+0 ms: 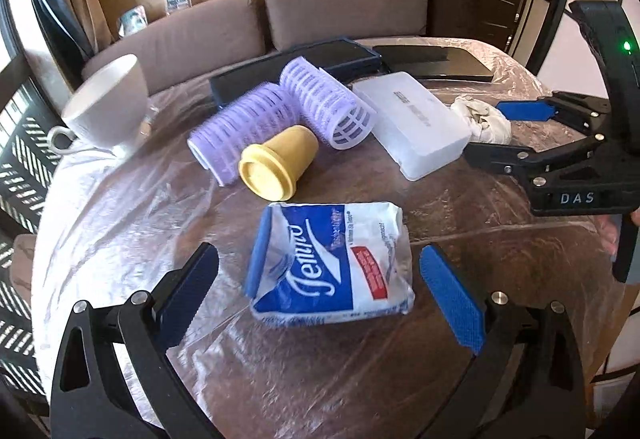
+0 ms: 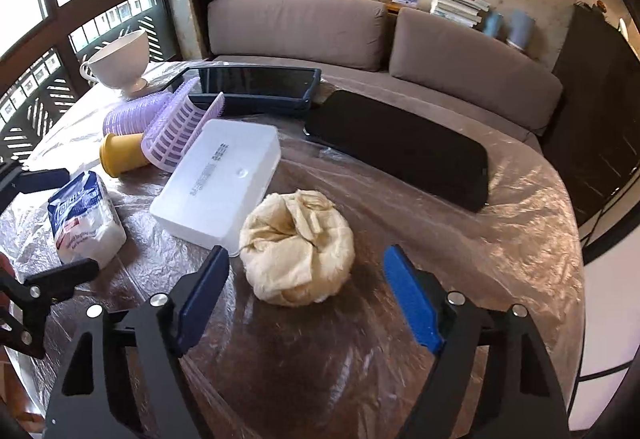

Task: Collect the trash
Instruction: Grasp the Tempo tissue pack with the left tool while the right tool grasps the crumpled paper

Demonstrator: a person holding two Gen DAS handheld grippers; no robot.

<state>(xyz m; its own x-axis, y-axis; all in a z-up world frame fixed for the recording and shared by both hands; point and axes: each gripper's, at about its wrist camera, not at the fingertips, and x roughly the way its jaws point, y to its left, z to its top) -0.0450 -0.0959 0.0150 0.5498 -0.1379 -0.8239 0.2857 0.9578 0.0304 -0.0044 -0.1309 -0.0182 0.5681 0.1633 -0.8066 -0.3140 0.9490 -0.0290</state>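
A blue and white tissue packet [image 1: 330,263] lies on the plastic-covered round table [image 1: 120,223]. My left gripper [image 1: 320,279] is open, its fingers on either side of the packet, not touching it. A crumpled cream tissue ball [image 2: 298,247] lies on the table in the right wrist view. My right gripper [image 2: 306,281] is open around the ball's near side, apart from it. The packet also shows in the right wrist view [image 2: 84,217], and the tissue ball in the left wrist view [image 1: 482,117]. The right gripper [image 1: 496,131] appears at the right of the left wrist view.
Two purple hair rollers [image 1: 280,111], a yellow cup on its side [image 1: 276,167], a white plastic box [image 2: 218,185], a white footed cup [image 1: 108,105], a tablet [image 2: 256,83] and a black phone [image 2: 400,149] lie on the table. A brown sofa [image 2: 460,67] stands behind.
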